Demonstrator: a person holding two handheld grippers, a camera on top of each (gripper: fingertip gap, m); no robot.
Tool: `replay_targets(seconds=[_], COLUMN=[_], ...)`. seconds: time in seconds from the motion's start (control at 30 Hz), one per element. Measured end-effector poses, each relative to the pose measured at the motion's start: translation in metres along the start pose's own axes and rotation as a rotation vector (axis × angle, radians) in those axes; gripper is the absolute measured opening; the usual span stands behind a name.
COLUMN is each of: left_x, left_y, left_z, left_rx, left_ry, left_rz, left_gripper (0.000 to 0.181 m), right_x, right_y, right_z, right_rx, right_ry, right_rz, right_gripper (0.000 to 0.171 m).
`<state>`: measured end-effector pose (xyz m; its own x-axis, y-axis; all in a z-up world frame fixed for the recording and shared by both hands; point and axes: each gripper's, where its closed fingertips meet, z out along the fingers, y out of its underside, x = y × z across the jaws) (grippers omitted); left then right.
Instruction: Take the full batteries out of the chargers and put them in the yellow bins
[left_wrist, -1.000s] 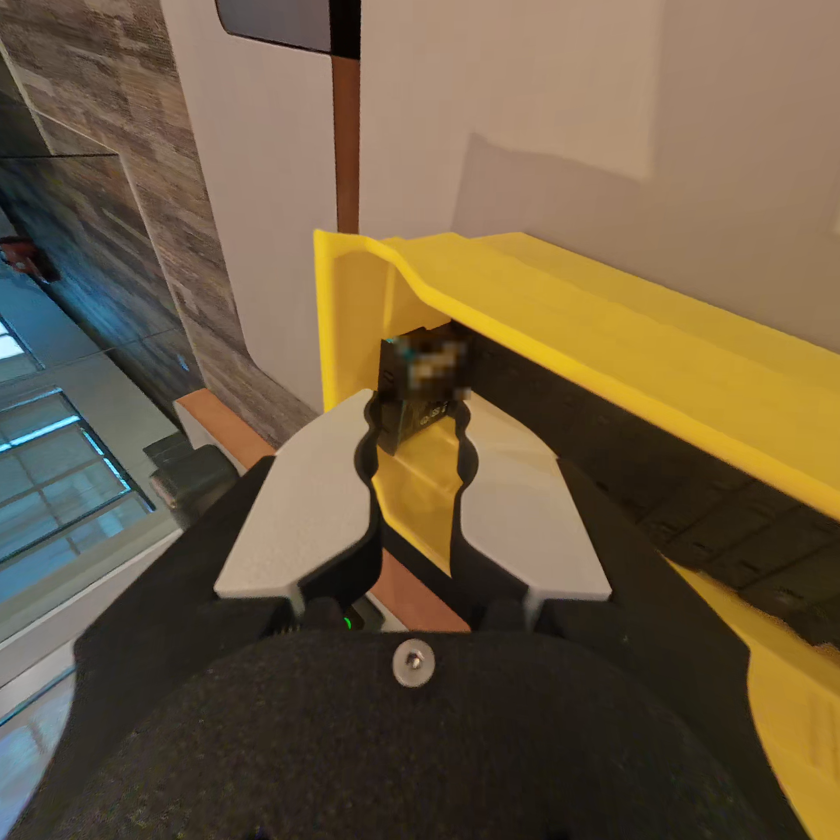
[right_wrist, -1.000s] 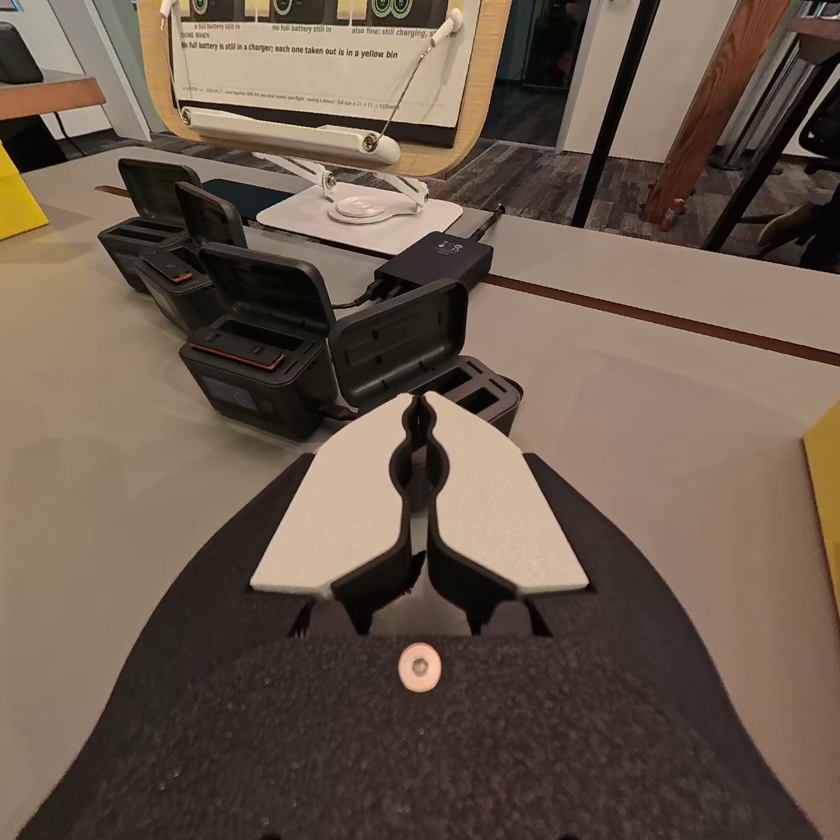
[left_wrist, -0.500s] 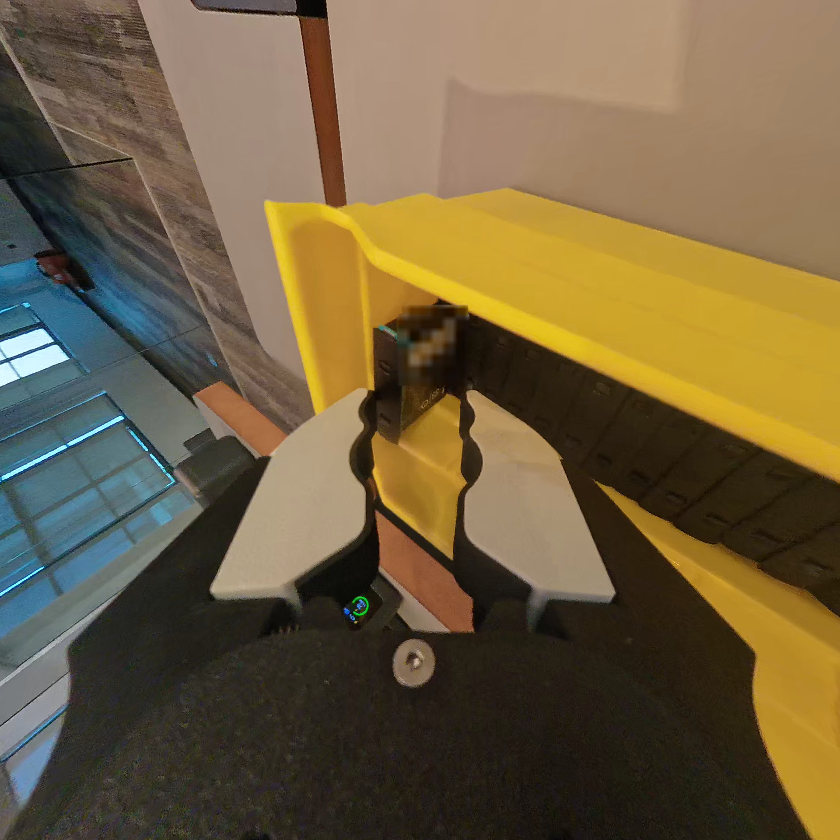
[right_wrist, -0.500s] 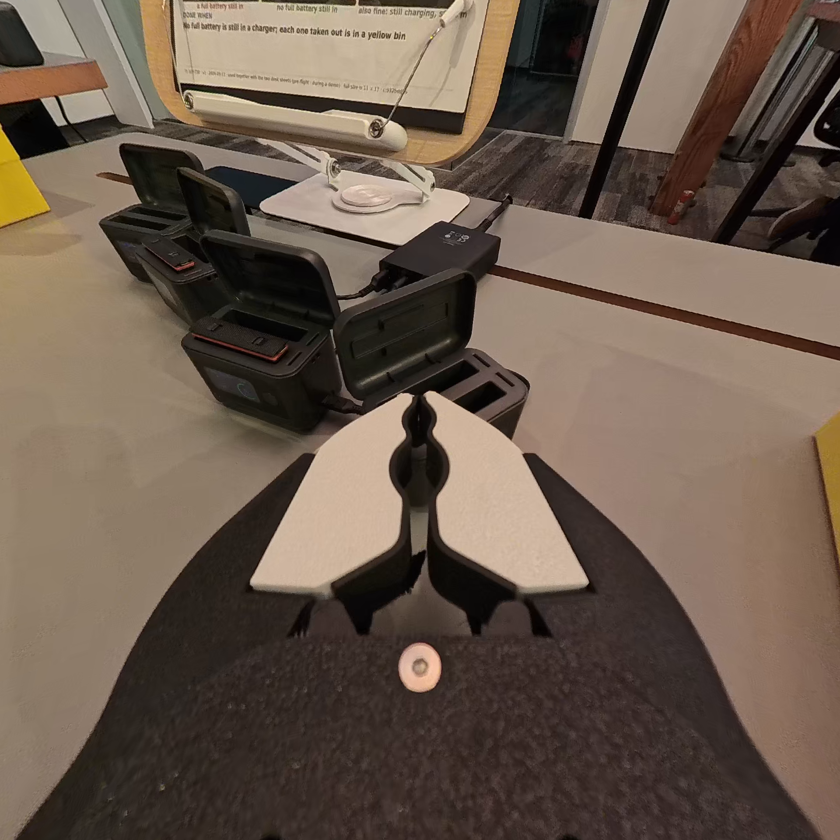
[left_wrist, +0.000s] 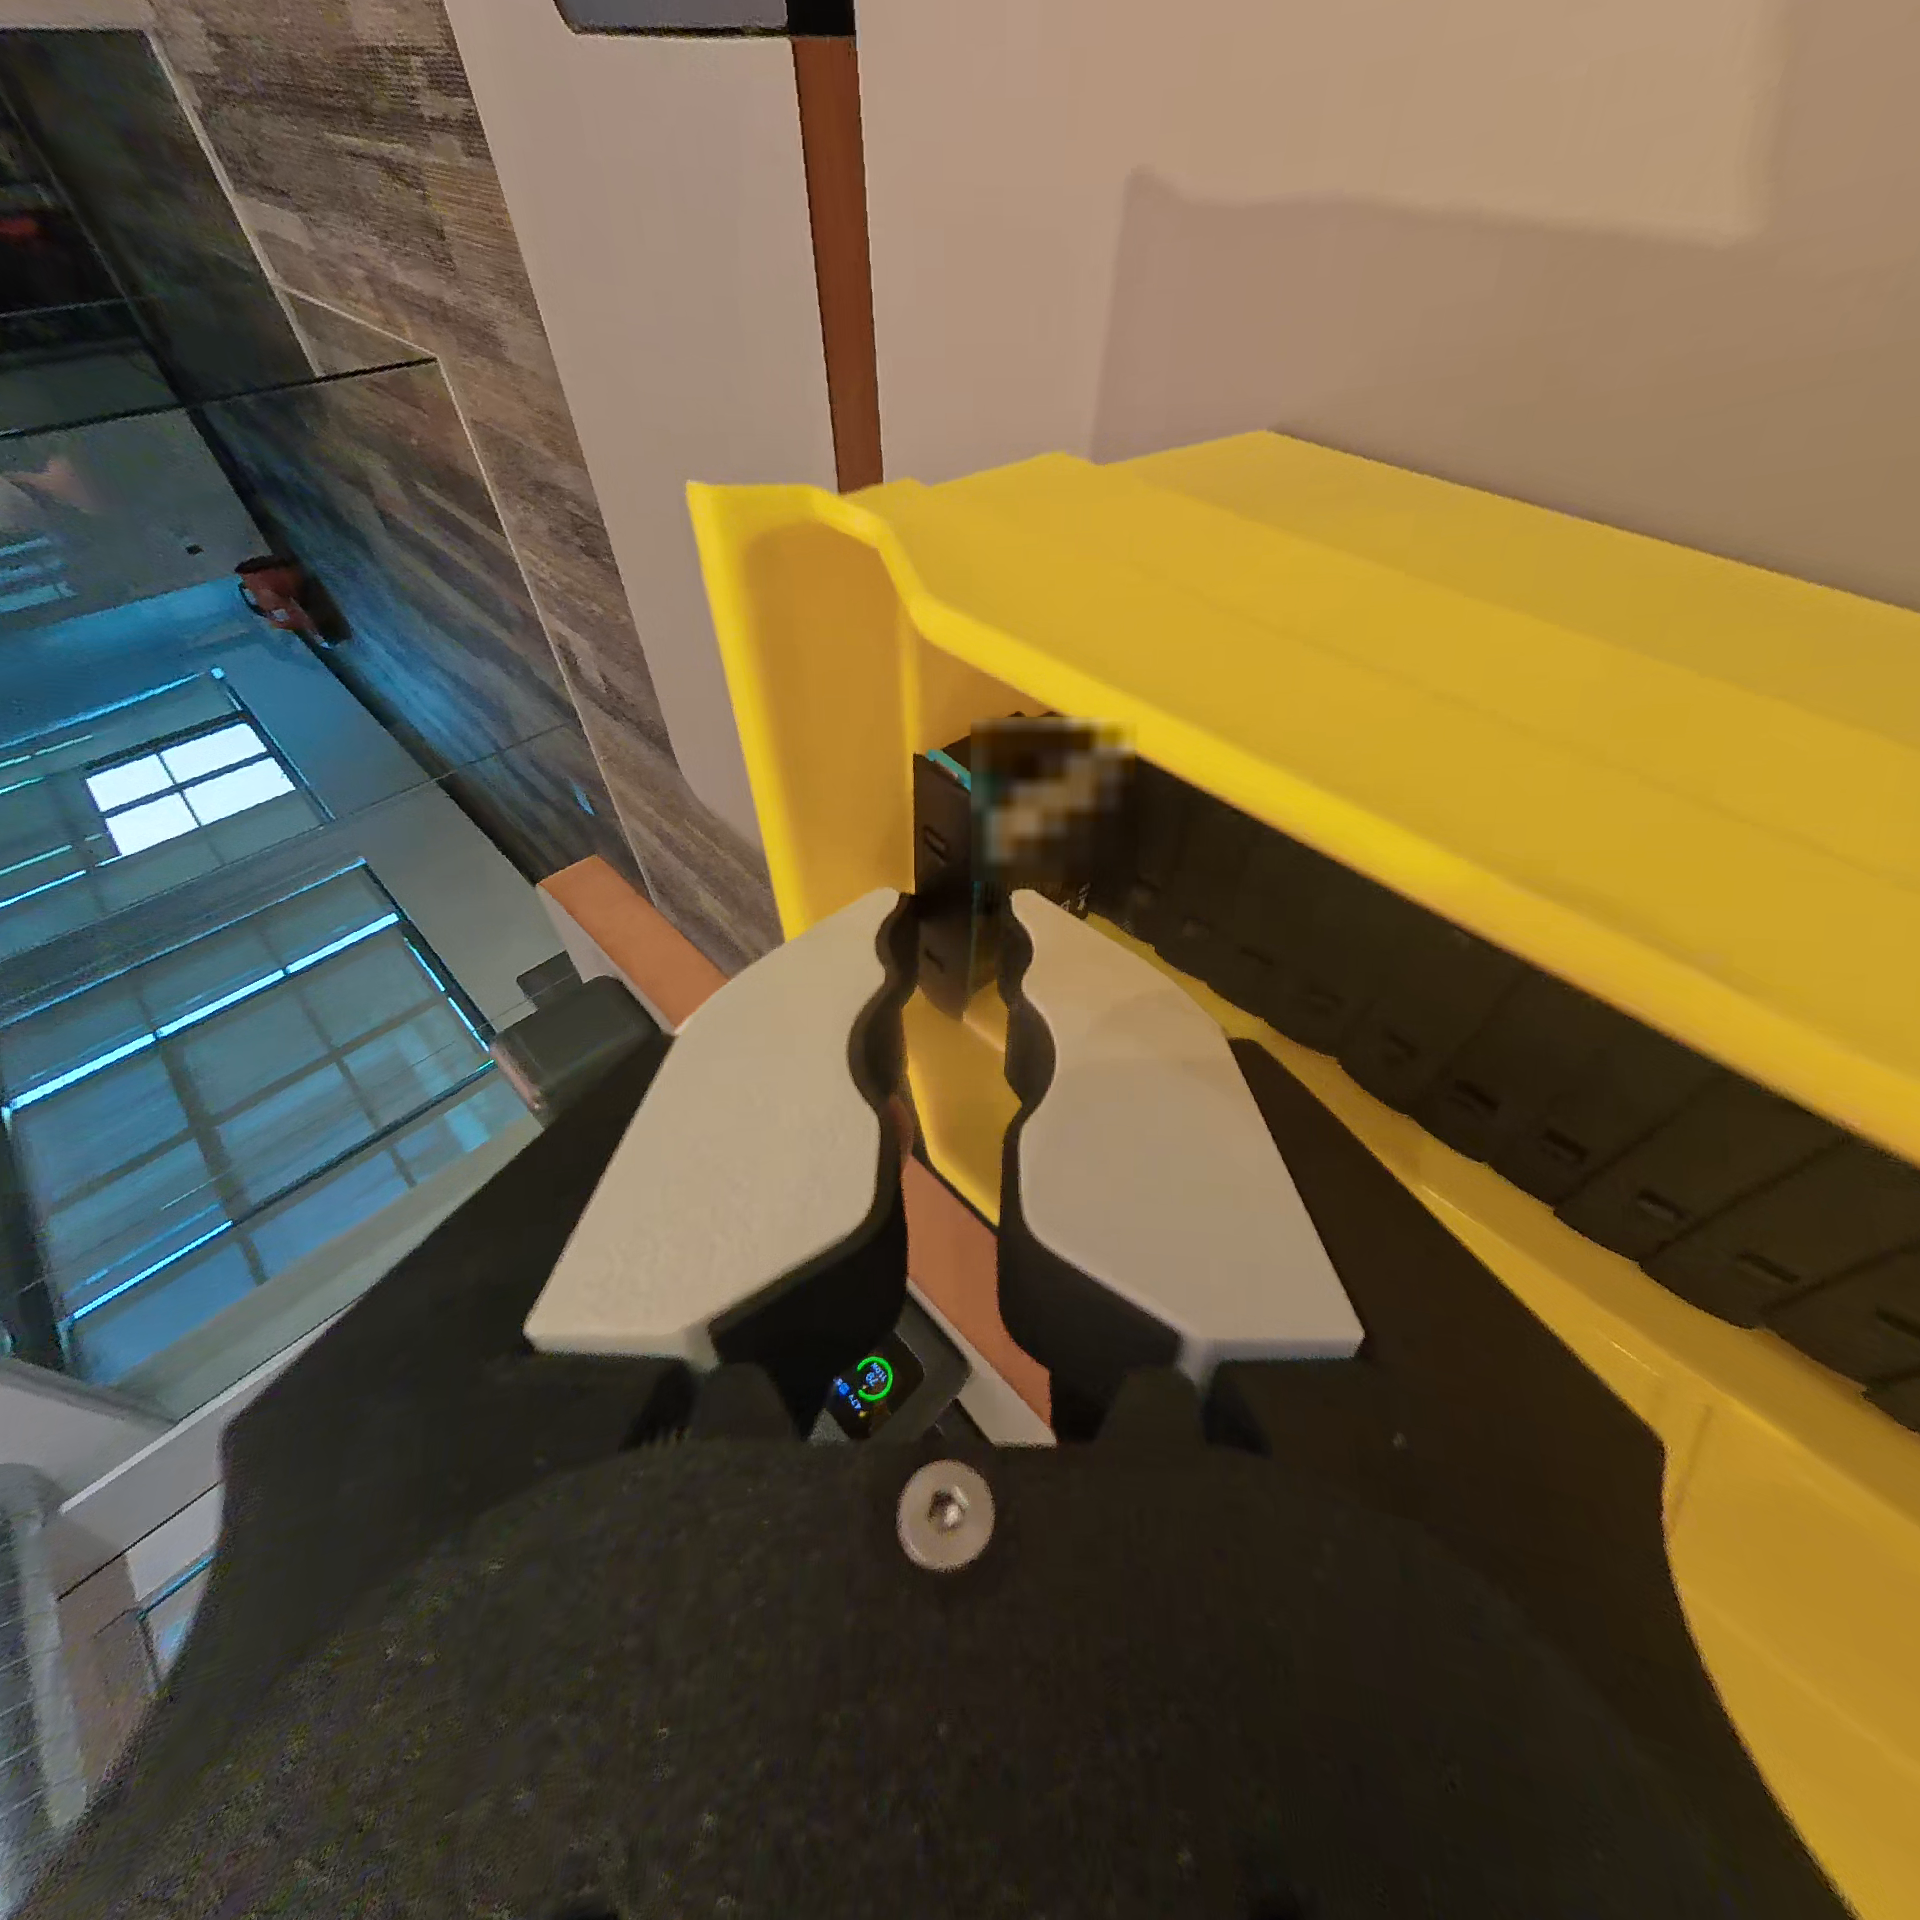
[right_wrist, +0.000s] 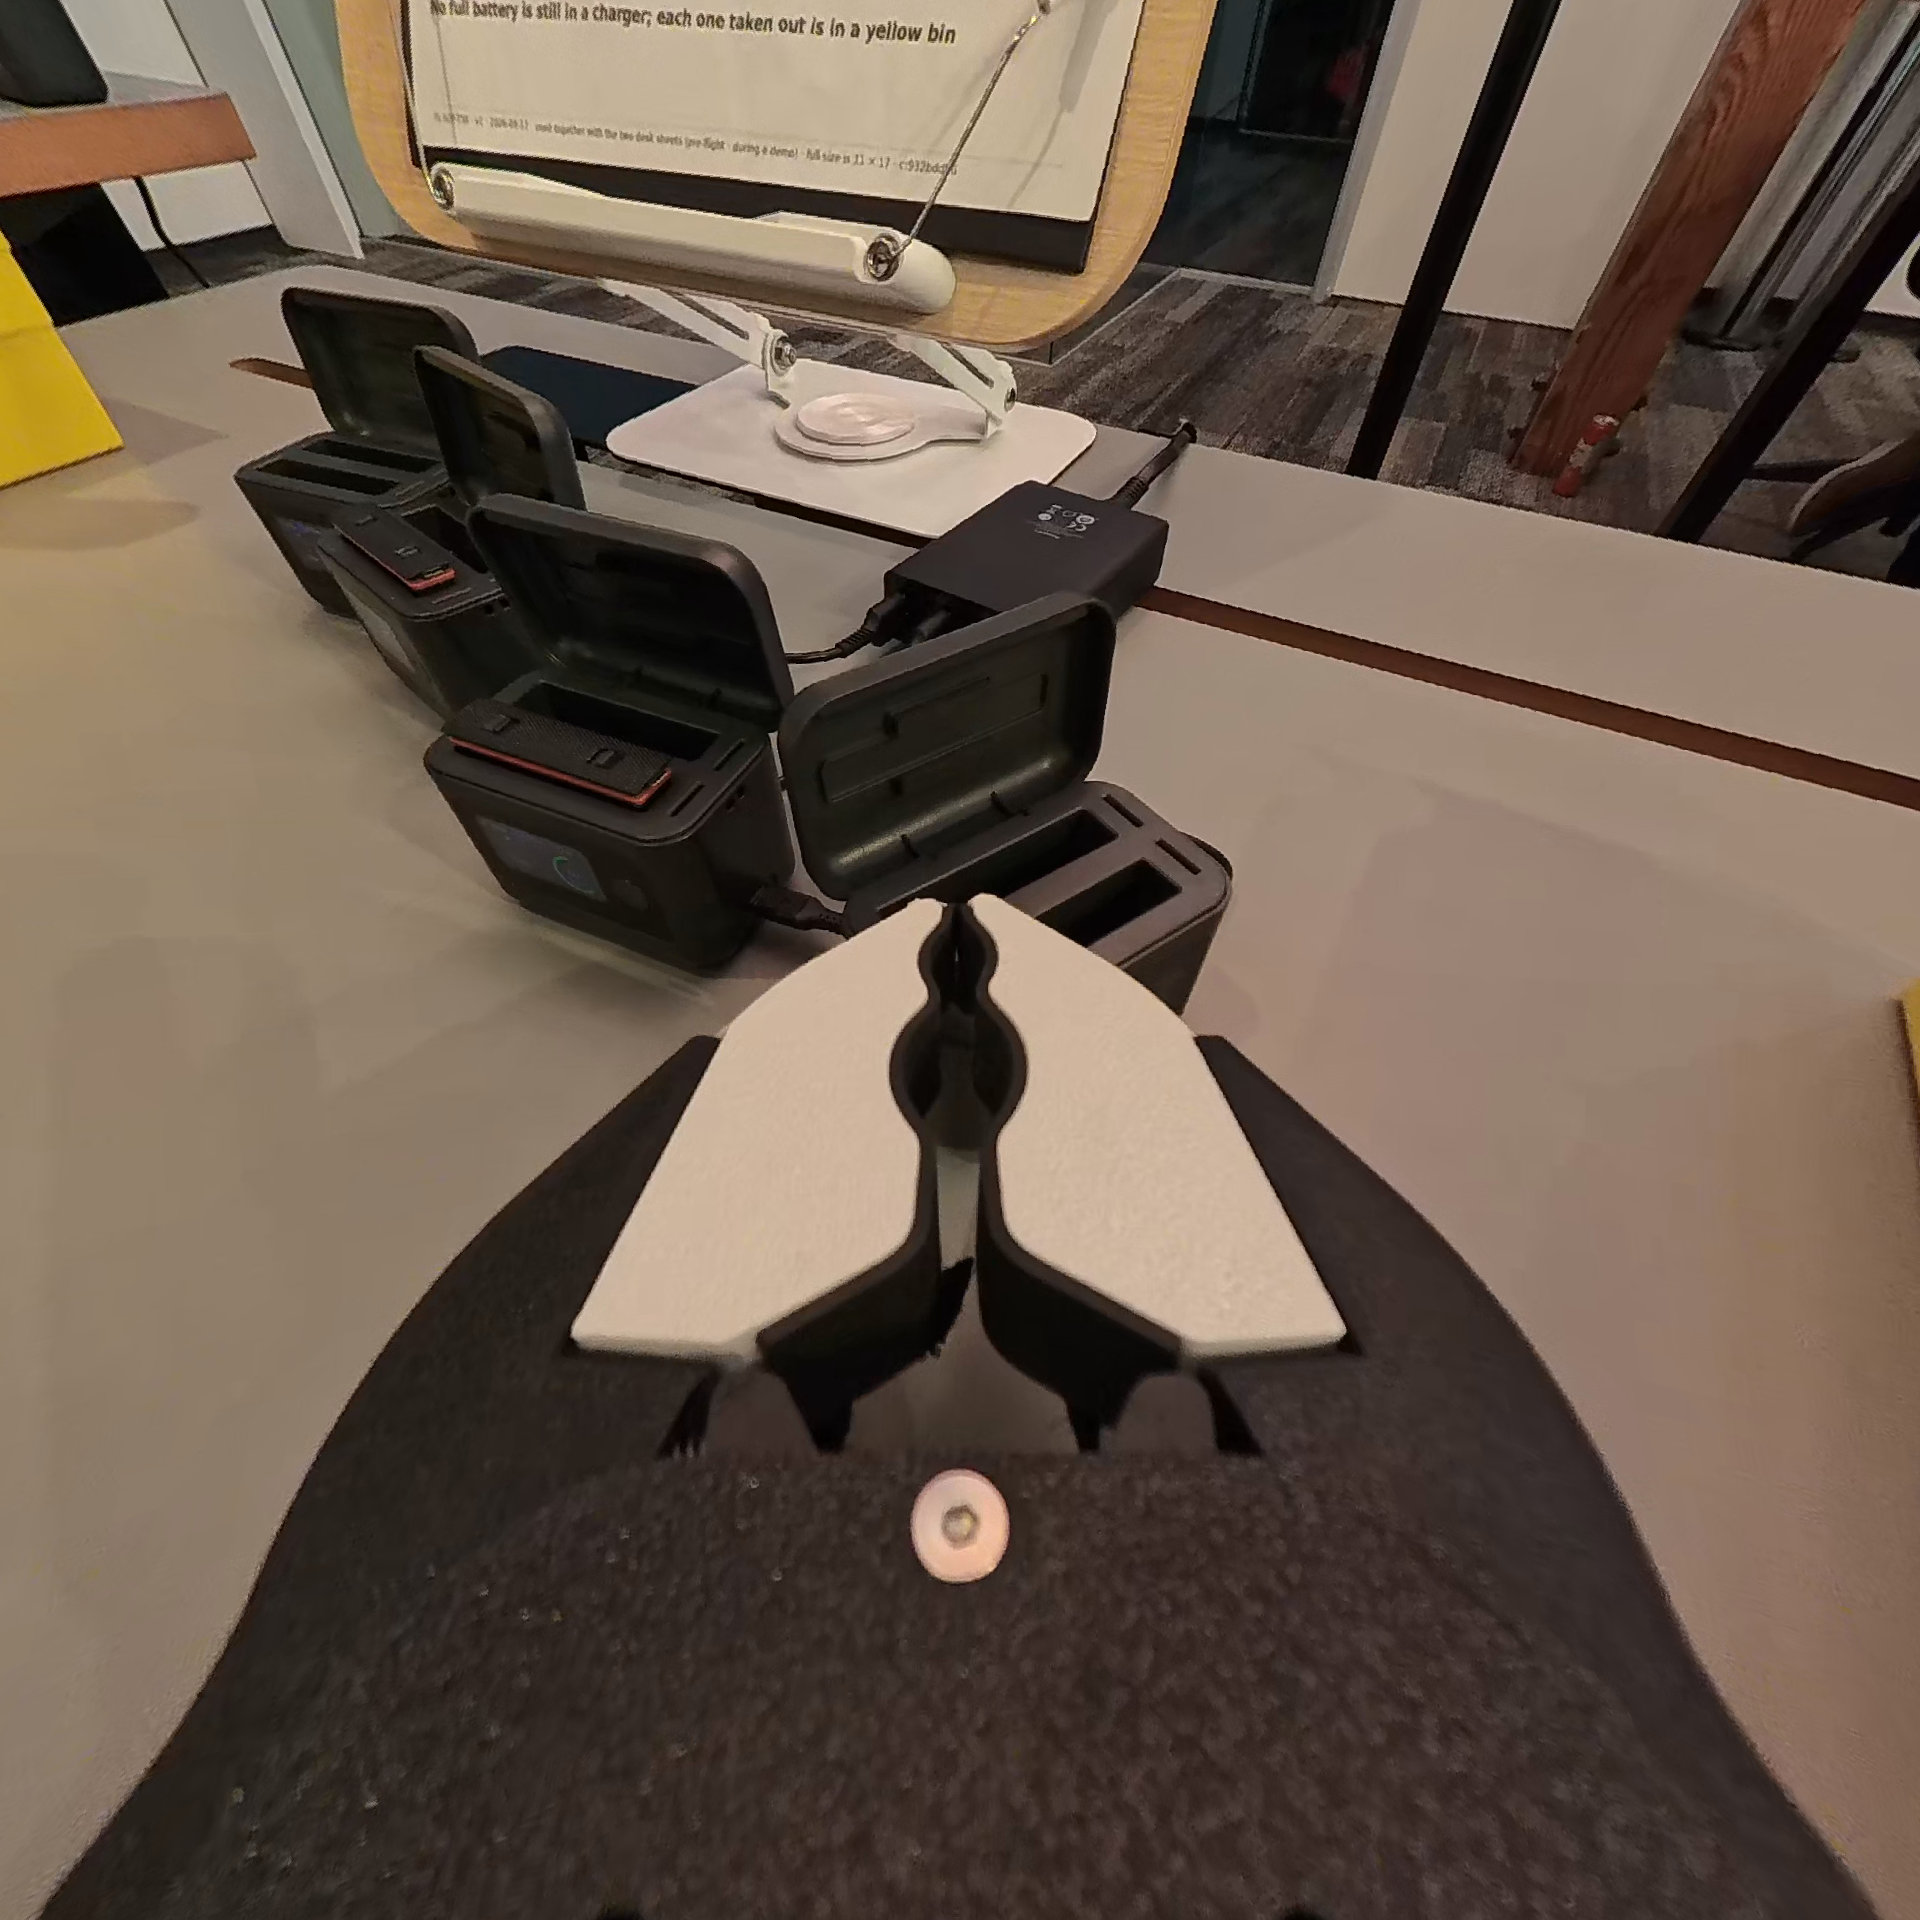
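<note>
Fingers (left_wrist: 790, 1049) of our left gripper (left_wrist: 954, 914) clamp a black battery (left_wrist: 951, 894) at the yellow bin (left_wrist: 1351, 665), beside its row of batteries (left_wrist: 1507, 1049); our right gripper (right_wrist: 958, 914) hangs clenched, empty, above the counter (right_wrist: 1507, 1018) near four open chargers (right_wrist: 613, 831).

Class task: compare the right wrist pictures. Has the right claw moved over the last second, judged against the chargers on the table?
Yes. The right claw, shut, has shifted slightly: the open charger just beyond its tips now sits a little lower in the view.
</note>
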<state>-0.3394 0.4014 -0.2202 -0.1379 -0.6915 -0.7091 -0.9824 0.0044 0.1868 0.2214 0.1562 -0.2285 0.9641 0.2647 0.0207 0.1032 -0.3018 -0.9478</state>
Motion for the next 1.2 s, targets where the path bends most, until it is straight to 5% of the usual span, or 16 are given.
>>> replay_targets(seconds=[0.5, 0.87, 1.2], left_x=[0.014, -0.023, -0.003], left_y=[0.008, -0.015, -0.073], left_z=[-0.034, -0.119, -0.183], left_rx=[0.093, 0.357, 0.617], left_ry=[-0.015, -0.200, -0.285], left_rz=[-0.073, -0.209, -0.221], left_gripper=[0.006, 0.005, 0.005], right_x=[-0.002, -0.012, -0.114], right_y=[-0.003, -0.022, -0.054], right_z=[-0.002, -0.010, -0.017], right_rx=[0.012, 0.094, 0.173], right_ry=[0.001, -0.002, -0.239], right_rz=[-0.012, -0.096, -0.244], right_gripper=[0.000, 0.000, 0.002])
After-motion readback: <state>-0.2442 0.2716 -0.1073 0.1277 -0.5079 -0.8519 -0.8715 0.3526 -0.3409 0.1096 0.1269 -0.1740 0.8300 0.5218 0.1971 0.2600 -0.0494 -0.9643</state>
